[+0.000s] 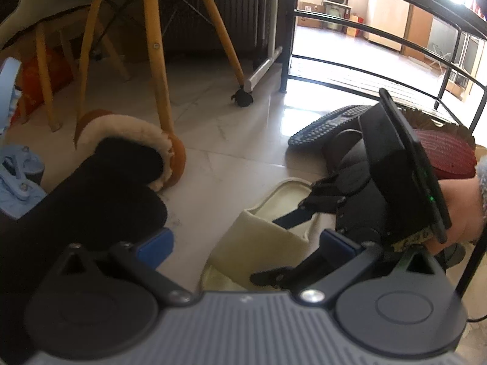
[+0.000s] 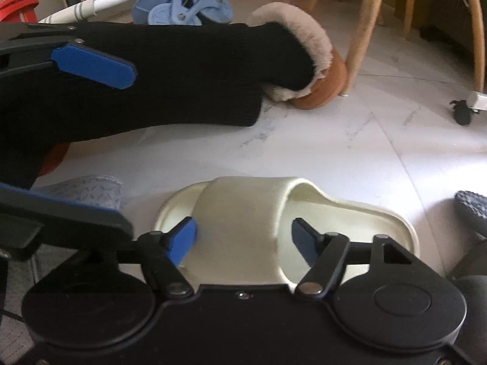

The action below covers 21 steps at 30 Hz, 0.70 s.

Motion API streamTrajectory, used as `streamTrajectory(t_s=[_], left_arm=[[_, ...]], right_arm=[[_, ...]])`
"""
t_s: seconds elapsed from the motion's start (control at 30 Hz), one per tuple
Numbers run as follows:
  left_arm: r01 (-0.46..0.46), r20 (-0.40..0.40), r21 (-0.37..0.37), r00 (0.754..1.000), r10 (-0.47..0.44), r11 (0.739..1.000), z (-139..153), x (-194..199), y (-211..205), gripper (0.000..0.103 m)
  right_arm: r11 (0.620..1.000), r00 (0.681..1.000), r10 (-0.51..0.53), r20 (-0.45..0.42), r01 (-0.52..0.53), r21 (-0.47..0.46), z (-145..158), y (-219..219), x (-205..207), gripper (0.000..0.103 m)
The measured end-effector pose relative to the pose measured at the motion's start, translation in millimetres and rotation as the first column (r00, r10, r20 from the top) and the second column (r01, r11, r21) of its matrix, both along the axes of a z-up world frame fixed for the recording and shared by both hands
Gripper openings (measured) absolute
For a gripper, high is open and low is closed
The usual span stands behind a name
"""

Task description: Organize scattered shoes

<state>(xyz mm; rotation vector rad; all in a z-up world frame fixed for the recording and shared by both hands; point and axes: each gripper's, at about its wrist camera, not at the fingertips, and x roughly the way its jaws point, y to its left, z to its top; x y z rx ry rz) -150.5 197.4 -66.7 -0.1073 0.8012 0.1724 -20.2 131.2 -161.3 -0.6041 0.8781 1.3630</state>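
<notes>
A cream slide slipper point(image 2: 243, 213) lies on the pale tile floor; it also shows in the left wrist view point(image 1: 258, 240). My right gripper point(image 2: 243, 237) straddles its strap, one blue pad on each side, jaws still wide. My left gripper point(image 1: 246, 243) is open, just above the slipper's toe end. A brown fur-lined slipper point(image 1: 134, 140) lies by a chair leg, with a black-socked foot in it point(image 2: 213, 57). A black textured sole point(image 1: 328, 124) and a dark red shoe point(image 1: 444, 155) lie at the right.
Wooden chair legs point(image 1: 158, 60) stand behind the fur slipper. A black metal rack point(image 1: 395, 48) is at the back right. A white bar on a black caster point(image 1: 243, 97) sits mid-floor. Light blue stroller wheels point(image 2: 185, 12) stand at the left.
</notes>
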Motion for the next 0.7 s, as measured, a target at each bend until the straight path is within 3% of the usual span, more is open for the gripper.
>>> streamTrajectory(t_s=[0.17,0.23,0.4,0.53,0.7], left_arm=[[0.002,0.006,0.004,1.000,-0.002,1.000,-1,-1,-2,0.103],[0.000,0.008,0.005,1.000,0.000,1.000,-1,-3,-2,0.103],[-0.033,0.028,-0.017,0.999,0.033,0.999,2,-6,3,0.103],[-0.068,0.055,-0.002,0.996,0.068,0.998,10,-11,9,0.103],[-0.142,0.142,0.052,0.981,0.133,0.989,29,-21,13,0.103]], right_arm=[[1.000,1.000,0.016,-0.022,-0.016,-0.007,0,3,-3,0.056],[1.000,0.999,-0.006,-0.039,0.006,0.002,1,1,-2,0.049],[0.973,0.973,-0.204,-0.106,0.213,0.087,12,-23,-7,0.034],[0.904,0.912,-0.371,-0.174,0.398,0.155,22,-47,-12,0.024],[0.764,0.790,-0.550,-0.272,0.607,0.218,35,-76,-19,0.020]])
